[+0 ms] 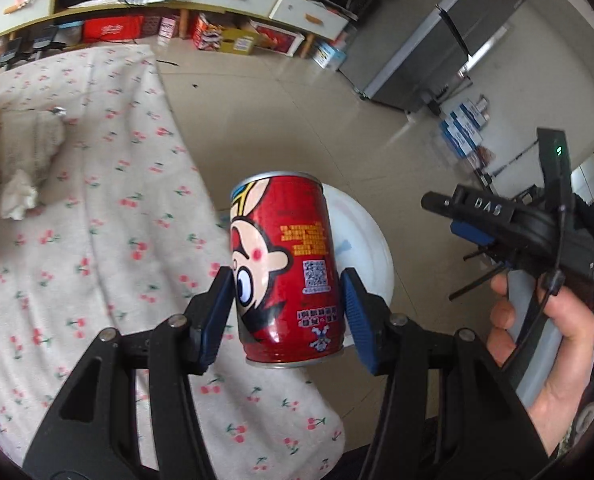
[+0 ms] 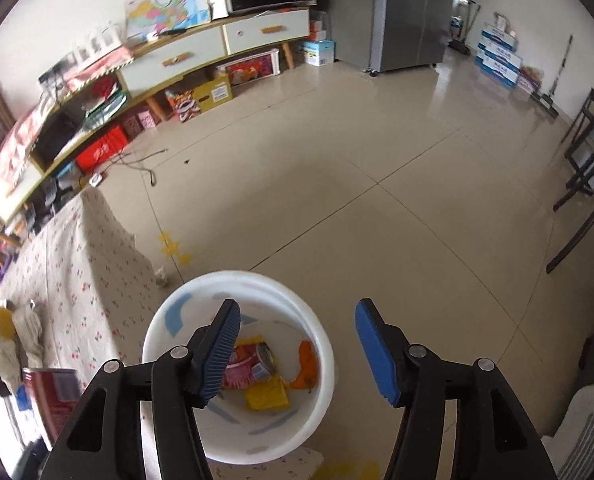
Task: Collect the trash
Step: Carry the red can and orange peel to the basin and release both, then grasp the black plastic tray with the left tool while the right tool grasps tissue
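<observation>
Red can [image 1: 287, 268] x1 in left gripper [image 1: 289, 312]; maybe 2 in bucket [image 2: 317, 332].

Open bucket [image 2: 317, 396] mouth under right claw [image 2: 297, 354]

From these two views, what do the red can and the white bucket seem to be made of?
Red can: probably thin metal with a glossy printed coat; silvery rims show at both ends and the side reflects light.

White bucket: probably plastic, smooth and slightly translucent; the wall is thin, even and seamless, with a rolled rim.
</observation>
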`<act>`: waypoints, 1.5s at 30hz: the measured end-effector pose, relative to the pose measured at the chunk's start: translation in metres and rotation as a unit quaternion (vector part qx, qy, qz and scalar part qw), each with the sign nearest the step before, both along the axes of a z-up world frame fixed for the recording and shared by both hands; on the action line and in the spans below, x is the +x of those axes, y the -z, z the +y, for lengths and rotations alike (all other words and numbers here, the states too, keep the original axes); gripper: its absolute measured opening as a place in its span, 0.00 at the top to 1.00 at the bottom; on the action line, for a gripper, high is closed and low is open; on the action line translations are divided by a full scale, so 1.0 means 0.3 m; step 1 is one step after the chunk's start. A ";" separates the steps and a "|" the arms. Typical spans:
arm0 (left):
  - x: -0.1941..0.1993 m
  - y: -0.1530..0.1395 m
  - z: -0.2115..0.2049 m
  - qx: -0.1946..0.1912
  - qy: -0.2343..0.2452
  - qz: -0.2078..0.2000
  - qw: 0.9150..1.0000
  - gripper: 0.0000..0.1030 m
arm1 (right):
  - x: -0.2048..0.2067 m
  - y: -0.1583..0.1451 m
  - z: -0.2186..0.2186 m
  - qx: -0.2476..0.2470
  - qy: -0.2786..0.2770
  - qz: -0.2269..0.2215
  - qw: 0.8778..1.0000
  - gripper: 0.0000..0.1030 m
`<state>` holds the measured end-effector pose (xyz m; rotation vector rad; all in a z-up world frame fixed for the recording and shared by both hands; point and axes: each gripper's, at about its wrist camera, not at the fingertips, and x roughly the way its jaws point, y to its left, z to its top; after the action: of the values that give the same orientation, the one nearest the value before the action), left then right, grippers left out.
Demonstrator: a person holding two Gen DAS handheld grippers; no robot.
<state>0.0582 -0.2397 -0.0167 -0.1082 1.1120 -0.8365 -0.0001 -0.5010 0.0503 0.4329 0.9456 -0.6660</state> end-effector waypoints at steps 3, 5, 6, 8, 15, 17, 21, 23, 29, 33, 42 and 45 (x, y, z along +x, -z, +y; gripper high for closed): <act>-0.010 0.063 -0.134 0.007 0.034 0.025 0.999 0.46 | -0.059 -0.030 -0.044 0.012 0.040 -0.032 0.999 0.41; -0.012 0.106 -0.209 0.017 0.047 0.035 0.998 0.46 | -0.082 -0.049 -0.092 0.017 0.066 -0.054 0.996 0.41; -0.015 0.129 -0.240 0.023 0.051 0.040 0.998 0.46 | -0.101 -0.060 -0.106 0.018 0.079 -0.064 0.995 0.40; -0.012 0.180 -0.300 0.034 0.056 0.054 0.996 0.46 | -0.132 -0.074 -0.126 0.022 0.093 -0.079 0.992 0.40; -0.013 0.280 -0.438 0.065 0.066 0.097 0.991 0.46 | -0.176 -0.095 -0.160 0.041 0.095 -0.101 0.989 0.40; -0.029 0.297 -0.445 0.081 0.062 0.098 0.990 0.46 | -0.175 -0.095 -0.162 0.047 0.093 -0.103 0.989 0.40; -0.016 0.296 -0.477 0.090 0.055 0.113 0.988 0.46 | -0.162 -0.086 -0.148 0.056 0.090 -0.111 0.988 0.40; -0.011 0.296 -0.490 0.105 0.052 0.109 0.987 0.46 | -0.152 -0.084 -0.139 0.057 0.087 -0.112 0.988 0.40; 0.000 0.316 -0.504 0.121 0.045 0.137 0.982 0.44 | -0.144 -0.081 -0.131 0.067 0.077 -0.120 0.988 0.40; 0.003 0.315 -0.482 0.110 0.043 0.145 0.982 0.43 | -0.129 -0.083 -0.112 0.061 0.065 -0.117 0.989 0.40; 0.052 0.133 -0.221 0.007 -0.010 0.150 0.989 0.43 | -0.080 -0.082 -0.073 0.068 0.019 -0.122 0.990 0.40; 0.080 0.063 -0.071 -0.020 -0.034 0.136 0.990 0.42 | -0.057 -0.078 -0.053 0.075 -0.003 -0.127 0.989 0.40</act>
<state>0.0822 -0.2610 -0.0356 -0.2982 1.3391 -0.7988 -0.0171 -0.5168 0.0738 0.6322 0.7561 -0.5221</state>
